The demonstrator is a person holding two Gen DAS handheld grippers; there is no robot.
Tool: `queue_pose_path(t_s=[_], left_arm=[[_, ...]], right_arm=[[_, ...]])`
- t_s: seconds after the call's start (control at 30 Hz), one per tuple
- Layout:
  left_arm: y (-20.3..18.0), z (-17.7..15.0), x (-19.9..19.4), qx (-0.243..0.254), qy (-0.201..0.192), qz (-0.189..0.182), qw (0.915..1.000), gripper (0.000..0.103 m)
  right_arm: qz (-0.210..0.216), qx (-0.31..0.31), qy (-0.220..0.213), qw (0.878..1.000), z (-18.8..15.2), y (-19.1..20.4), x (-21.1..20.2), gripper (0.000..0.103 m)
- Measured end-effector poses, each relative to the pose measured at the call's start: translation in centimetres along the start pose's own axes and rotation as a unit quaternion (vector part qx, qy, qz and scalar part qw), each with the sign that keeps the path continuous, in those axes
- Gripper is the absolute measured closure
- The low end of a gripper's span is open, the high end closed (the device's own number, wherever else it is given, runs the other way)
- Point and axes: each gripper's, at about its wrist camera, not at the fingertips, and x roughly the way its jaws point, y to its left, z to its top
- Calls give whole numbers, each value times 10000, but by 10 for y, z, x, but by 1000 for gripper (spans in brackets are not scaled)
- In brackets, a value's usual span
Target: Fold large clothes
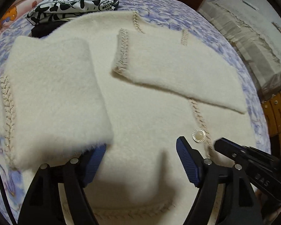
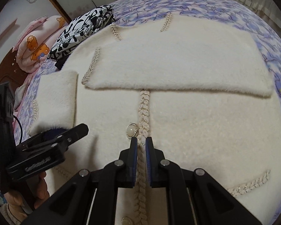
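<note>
Beside sleeve edge [image 1: 95,142] — left gripper [image 1: 140,159] agape

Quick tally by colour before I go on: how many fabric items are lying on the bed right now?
Cream: 1, the fuzzy cardigan
Black-and-white print: 1, folded garment
Plain black: 1, folded piece under the print one
Pink: 1, rolled quilt at the headboard
Total: 4

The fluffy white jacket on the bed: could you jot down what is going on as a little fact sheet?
garment: cream cardigan, lying flat on the floral bedspread
sleeves: both folded across the body
left gripper: open, nothing between the pads
right gripper: nearly shut, astride the braided front trim
nearby: black-and-white printed clothes, folded
</note>
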Motion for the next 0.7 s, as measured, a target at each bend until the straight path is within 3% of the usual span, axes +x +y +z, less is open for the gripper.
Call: queue_pose_path(t_s=[0.17, 0.27, 0.3, 0.43, 0.57, 0.7], left_arm=[[9, -20, -31, -110, 18, -412, 9991, 27], [27, -31, -56, -201, -100, -466, 9987, 27], [34, -37, -64, -243, -167, -424, 9987, 27], [67, -56, -92, -558, -374, -64, 9977, 27], [104, -72, -109, -997, -461, 311, 9935, 27], [139, -91, -118, -1474, -481, 444, 9869, 27]], right_arm=[[214, -396, -70, 9990, 1, 24, -3, 94], [318, -916, -121, 9952, 0, 51, -2, 94], [351, -1106, -140, 9932, -1, 62, -1, 93], [508, -1787, -290, 9822, -9, 101, 1, 59], [663, -2420, -372, 9673, -19, 142, 8, 57], [522, -3010, -475, 9510, -28, 176, 20, 57]])
